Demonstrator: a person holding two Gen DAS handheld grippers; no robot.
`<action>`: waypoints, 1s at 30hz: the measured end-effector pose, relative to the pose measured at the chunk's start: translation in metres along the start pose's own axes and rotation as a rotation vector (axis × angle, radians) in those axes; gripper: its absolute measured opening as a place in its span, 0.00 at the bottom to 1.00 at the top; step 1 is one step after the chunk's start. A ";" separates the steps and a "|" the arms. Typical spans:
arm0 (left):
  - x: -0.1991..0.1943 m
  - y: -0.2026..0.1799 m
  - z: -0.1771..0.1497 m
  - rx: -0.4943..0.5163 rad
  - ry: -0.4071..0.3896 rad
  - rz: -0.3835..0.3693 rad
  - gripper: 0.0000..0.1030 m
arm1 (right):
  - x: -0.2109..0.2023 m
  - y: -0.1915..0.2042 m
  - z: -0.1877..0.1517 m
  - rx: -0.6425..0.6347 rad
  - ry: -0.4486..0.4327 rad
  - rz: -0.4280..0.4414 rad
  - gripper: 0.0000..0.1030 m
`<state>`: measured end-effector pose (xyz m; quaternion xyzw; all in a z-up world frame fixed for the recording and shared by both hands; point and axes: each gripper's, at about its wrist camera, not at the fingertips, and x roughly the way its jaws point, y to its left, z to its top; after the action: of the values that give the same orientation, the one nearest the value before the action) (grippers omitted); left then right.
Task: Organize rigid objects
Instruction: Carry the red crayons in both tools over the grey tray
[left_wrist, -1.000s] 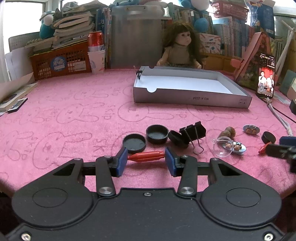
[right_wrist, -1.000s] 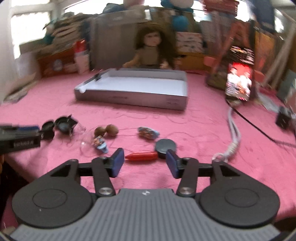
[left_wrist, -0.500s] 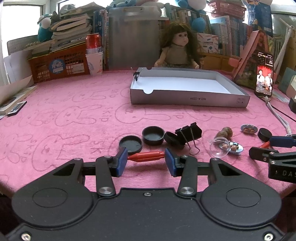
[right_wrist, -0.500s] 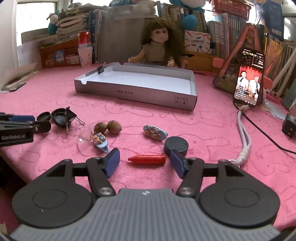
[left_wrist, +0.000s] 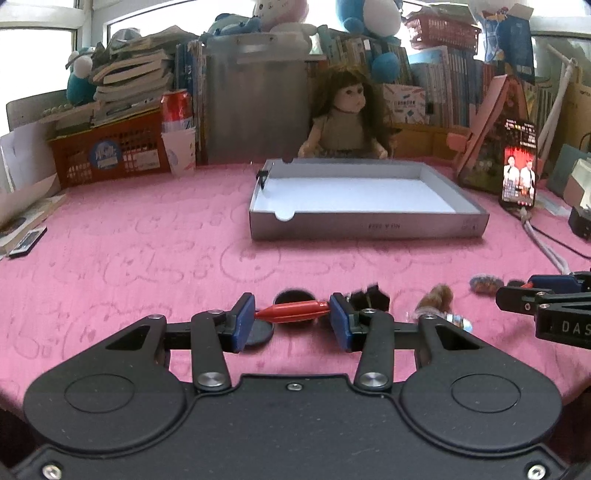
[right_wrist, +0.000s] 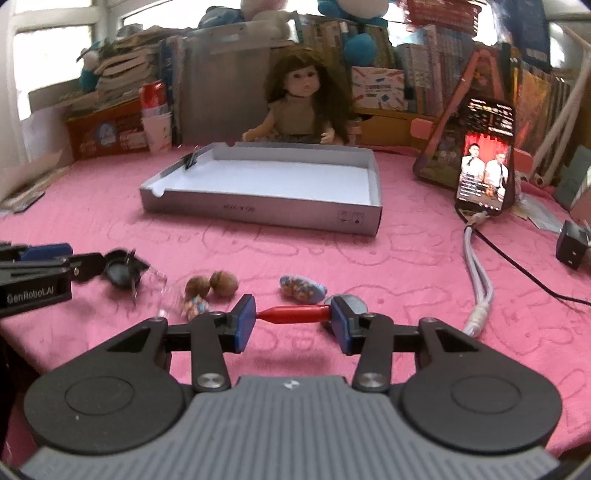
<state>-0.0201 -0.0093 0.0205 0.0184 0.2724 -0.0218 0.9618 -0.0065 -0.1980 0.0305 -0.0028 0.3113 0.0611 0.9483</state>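
1. My left gripper (left_wrist: 291, 316) pinches a red crayon (left_wrist: 293, 310) end to end, both blue fingers (left_wrist: 243, 321) pressed on its tips, lifted just above the pink counter (left_wrist: 129, 251).
2. My right gripper (right_wrist: 291, 323) has just been closing, and its fingers (right_wrist: 244, 322) now touch both ends of a second crayon (right_wrist: 293, 314) lying crosswise between them, low over the counter.
3. The grey box (left_wrist: 365, 227) sits open well ahead of both grippers, its white floor bare apart from a black clip (left_wrist: 263, 177) on the left wall; its front carries upside-down print I read roughly as "NO A 2224".
4. Black caps (left_wrist: 295, 297) and a binder clip (left_wrist: 369, 299) lie just behind the left crayon; two walnuts (right_wrist: 212, 285) and a patterned oval (right_wrist: 301, 288) lie near the right one.
5. My left gripper's side reads "GenRobot.AI" in the right view; the right one shows "DAS" in the left view.
6. A lit phone (right_wrist: 485, 173) leans at the right, showing two people before a red curtain.
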 end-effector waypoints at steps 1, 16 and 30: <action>0.002 0.000 0.003 -0.004 -0.002 -0.005 0.41 | 0.002 -0.002 0.003 0.014 0.002 -0.001 0.48; 0.054 -0.005 0.073 -0.014 0.000 -0.048 0.41 | 0.038 -0.006 0.052 0.067 0.004 -0.039 0.48; 0.117 -0.019 0.115 -0.020 0.068 -0.052 0.41 | 0.083 -0.010 0.094 0.087 0.050 -0.050 0.48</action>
<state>0.1387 -0.0370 0.0564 0.0023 0.3056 -0.0436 0.9512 0.1165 -0.1947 0.0563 0.0292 0.3373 0.0235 0.9407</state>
